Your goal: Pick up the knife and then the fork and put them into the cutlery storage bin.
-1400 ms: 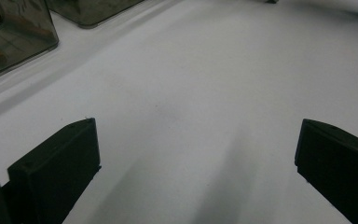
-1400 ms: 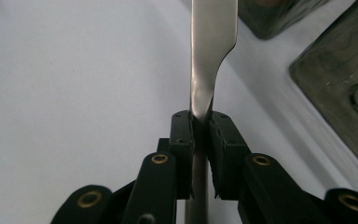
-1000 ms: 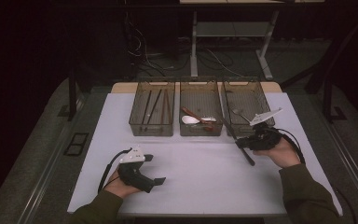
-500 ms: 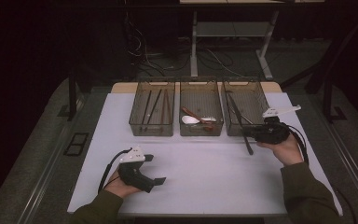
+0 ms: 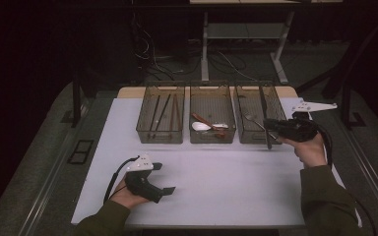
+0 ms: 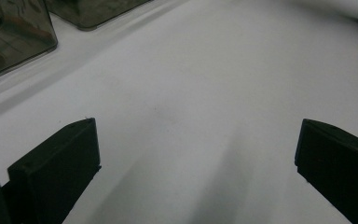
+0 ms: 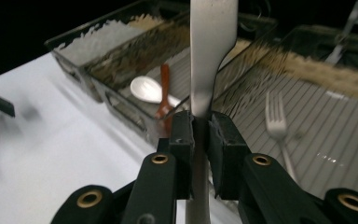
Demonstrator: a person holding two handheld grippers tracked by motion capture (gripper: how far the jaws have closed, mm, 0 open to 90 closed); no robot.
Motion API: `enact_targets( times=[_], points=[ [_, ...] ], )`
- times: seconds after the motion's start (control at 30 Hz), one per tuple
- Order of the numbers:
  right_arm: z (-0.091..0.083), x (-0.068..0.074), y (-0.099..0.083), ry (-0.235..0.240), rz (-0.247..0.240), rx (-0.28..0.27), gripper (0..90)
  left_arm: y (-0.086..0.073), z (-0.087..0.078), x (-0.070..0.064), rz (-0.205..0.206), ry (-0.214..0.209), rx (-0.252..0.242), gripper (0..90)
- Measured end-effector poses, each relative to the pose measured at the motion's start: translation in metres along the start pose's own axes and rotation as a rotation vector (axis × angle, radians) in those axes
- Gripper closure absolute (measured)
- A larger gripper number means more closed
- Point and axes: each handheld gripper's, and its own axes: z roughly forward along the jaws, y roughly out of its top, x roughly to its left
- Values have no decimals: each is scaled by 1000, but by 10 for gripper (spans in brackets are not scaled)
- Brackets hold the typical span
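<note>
The right hand-held gripper (image 5: pixel 271 129) is pinching a table knife (image 7: pixel 208 56) — its jaws are pressed on the flat metal handle, and the blade points up and away in the right gripper view. In the high view the knife (image 5: pixel 265 115) hangs over the front part of the right tray (image 5: pixel 278 101), not yet lying in it. A fork (image 7: pixel 276 126) already lies on the floor of this tray, just beside the knife. The middle tray (image 5: pixel 211 139) holds a white spoon (image 5: pixel 200 126) and a brown one, and the left tray (image 5: pixel 160 136) holds dark sticks.

The step in hand, I judge, is sorting the knife into the right tray. The next move calls for lowering it flat beside the fork, then parting the jaws — with care not to catch the tray wall.

The left hand-held gripper (image 5: pixel 163 178) rests on the white surface (image 5: pixel 226 182), its jaws spread wide with nothing between them.
</note>
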Motion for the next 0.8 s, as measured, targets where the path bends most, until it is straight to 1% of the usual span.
enact_targets(
  times=[0.1,0.17,0.23,0.33,0.53,0.7,0.8],
  points=[
    [-5,-1,8,-20,-7,-24,799,0,0,0,-3,2,0,0],
    [-8,-2,13,-41,-13,-34,799,0,0,1,-1,3,1,0],
    [-9,-5,17,-53,-12,-46,799,0,0,0,-3,2,2,0],
    [-10,-12,24,-77,-11,-48,799,0,0,0,-4,1,2,0],
    [-6,-27,35,-128,6,-37,799,0,1,0,-2,0,2,0],
    [4,-40,39,-169,31,-17,799,0,1,0,-6,-1,-1,0],
    [12,-46,41,-182,38,6,799,0,1,0,-1,0,1,0]
  ],
)
